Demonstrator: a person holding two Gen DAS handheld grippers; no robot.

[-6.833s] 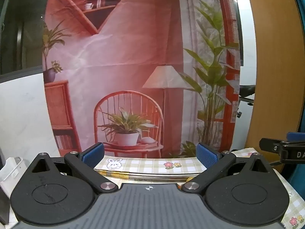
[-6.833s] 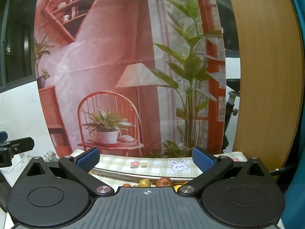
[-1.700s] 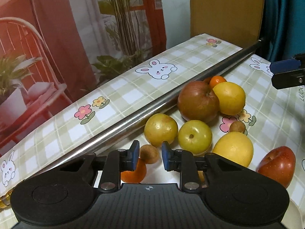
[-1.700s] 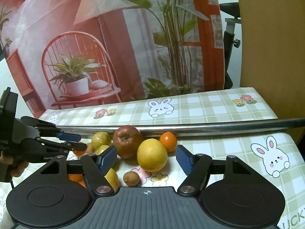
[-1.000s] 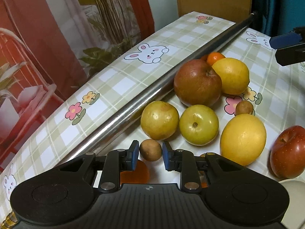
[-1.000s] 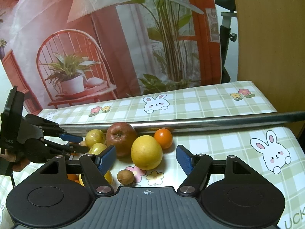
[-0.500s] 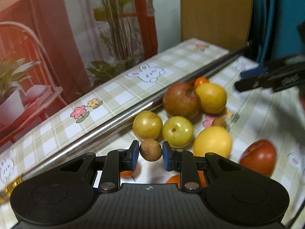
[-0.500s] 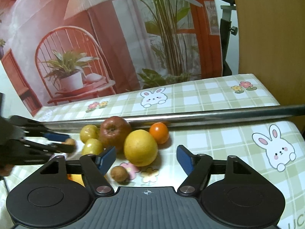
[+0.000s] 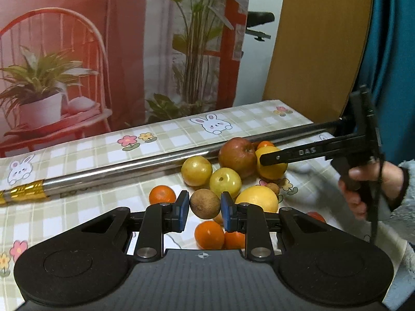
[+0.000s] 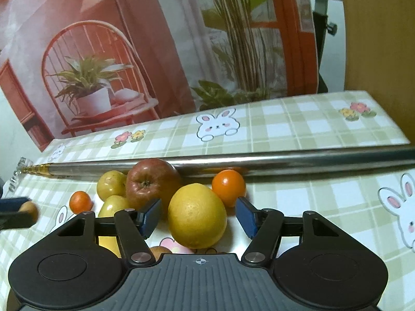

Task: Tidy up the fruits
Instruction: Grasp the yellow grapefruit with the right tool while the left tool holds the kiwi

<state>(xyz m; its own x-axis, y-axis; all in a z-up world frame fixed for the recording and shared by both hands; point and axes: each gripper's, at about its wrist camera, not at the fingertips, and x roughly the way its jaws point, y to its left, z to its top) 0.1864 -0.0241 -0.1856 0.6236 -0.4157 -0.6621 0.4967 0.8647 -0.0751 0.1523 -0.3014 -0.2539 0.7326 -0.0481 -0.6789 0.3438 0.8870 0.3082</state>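
Left tool [image 9: 204, 208] grips brown fruit [image 9: 205, 203] — stem end toward camera.

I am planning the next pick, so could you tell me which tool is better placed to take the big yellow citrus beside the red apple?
Right. The right tool is open with its fingers either side of the yellow citrus, while the left tool is shut on a small brown fruit.

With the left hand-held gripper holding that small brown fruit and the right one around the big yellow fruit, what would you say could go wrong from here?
Three risks, as I judge them:
1. The small brown fruit is round and pinched only at its sides by the left hand-held gripper; it may slip.
2. The right hand-held gripper is open around the large yellow fruit; closing could nudge the red apple and the small orange.
3. Bumped fruit may roll toward the metal rod.
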